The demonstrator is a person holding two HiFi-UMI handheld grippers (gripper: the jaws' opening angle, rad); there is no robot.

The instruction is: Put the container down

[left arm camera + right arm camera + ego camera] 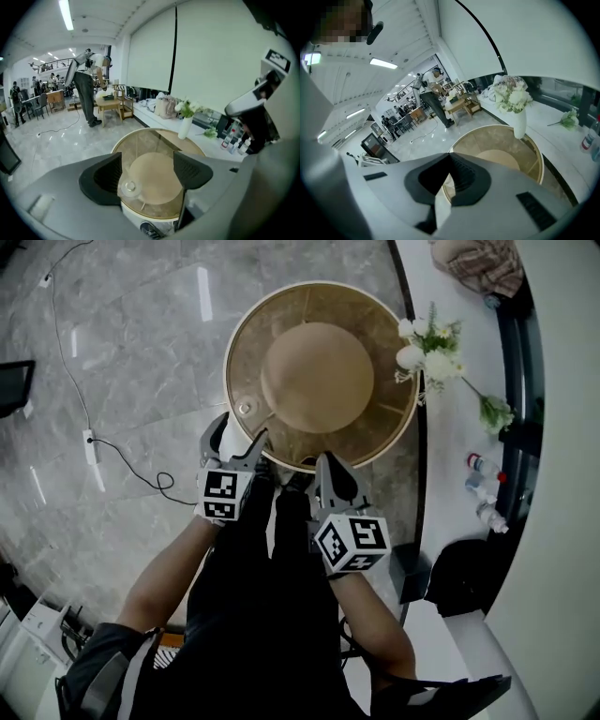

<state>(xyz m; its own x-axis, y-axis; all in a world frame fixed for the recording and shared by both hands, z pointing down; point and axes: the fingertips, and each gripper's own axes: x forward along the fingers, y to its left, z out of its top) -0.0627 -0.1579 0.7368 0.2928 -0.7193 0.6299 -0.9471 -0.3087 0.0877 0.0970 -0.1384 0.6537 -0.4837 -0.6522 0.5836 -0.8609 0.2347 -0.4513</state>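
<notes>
A small clear round container (246, 409) (129, 186) stands on the round glass table (375, 437) (154, 140) near its near-left rim. My left gripper (234, 439) (146, 174) is open just short of it. In the left gripper view the container shows in the gap, close to the left jaw, and nothing grips it. My right gripper (328, 472) (450, 161) hangs at the table's near edge, to the right of the left one, shut with nothing between its jaws. The table (506, 150) lies ahead of it.
A white vase of flowers (427, 352) (186, 126) (518, 121) stands on a white counter (450, 427) right of the table, with small bottles (483, 486) further along. A cable (131, 465) trails over the grey floor at left. A person (89, 89) bends over a far table.
</notes>
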